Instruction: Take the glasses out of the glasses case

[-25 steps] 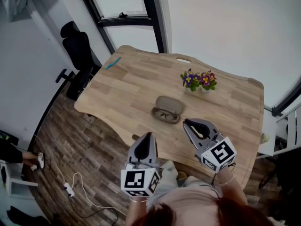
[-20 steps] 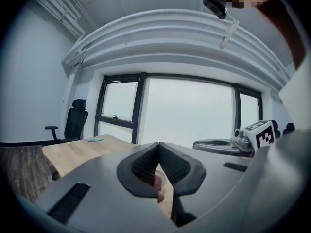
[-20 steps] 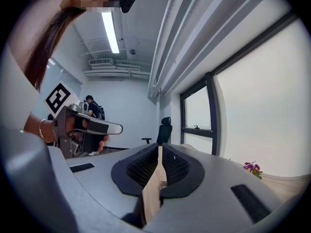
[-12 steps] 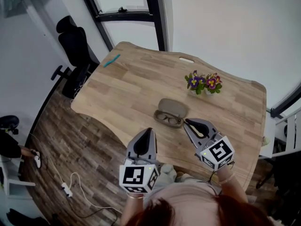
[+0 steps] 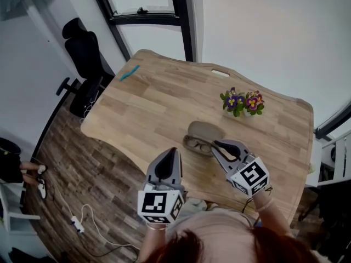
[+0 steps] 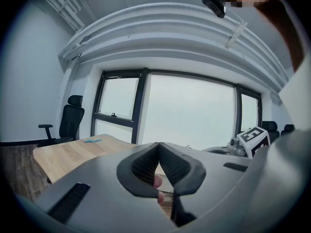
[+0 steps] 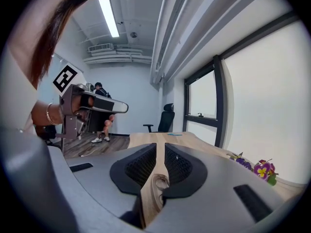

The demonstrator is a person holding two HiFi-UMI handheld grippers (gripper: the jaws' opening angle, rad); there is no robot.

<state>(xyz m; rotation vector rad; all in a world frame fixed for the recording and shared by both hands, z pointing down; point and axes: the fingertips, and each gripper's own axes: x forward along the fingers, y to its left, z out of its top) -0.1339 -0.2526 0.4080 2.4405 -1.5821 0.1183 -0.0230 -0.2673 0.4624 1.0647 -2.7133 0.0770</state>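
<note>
Head view: the glasses case [image 5: 204,137] sits open on the counter [image 5: 153,100], toward my side. Its lid [image 5: 207,129] is folded back on the far side, so the tray faces up at me. The glasses [image 5: 197,145] lie folded in the tray, not lifted yet. The potted flowers [image 5: 243,103] stand further back and to the right, well apart from the case, so they don't crowd the approach.

My right gripper [image 5: 215,143] is at the case's right end, tips aimed at the tray. I can't tell from up here whether it hovers or touches. Right gripper view: its fingers [image 7: 181,165] are a narrow slit apart with nothing between them. Through the slit I see counter wood and the case below. I read this as lining the slit up over the frame before going in. The gap looks tight for a folded frame. I'd expect it to need widening, or a thin part as target, such as the bridge or a temple.

My left gripper [image 5: 172,150] hangs by the counter's near edge, left of the case, apart from it. Left gripper view: fingers [image 6: 142,163] pressed together at the tips, holding nothing. My guess is it's parked clear of the right side's path, or ready to pin the case down. A light case could slide or come up with the glasses on the pull.

Step in hand: approach, grasp not made. Risks: pads landing on a lens, or the frame snagging the tray rim.
</note>
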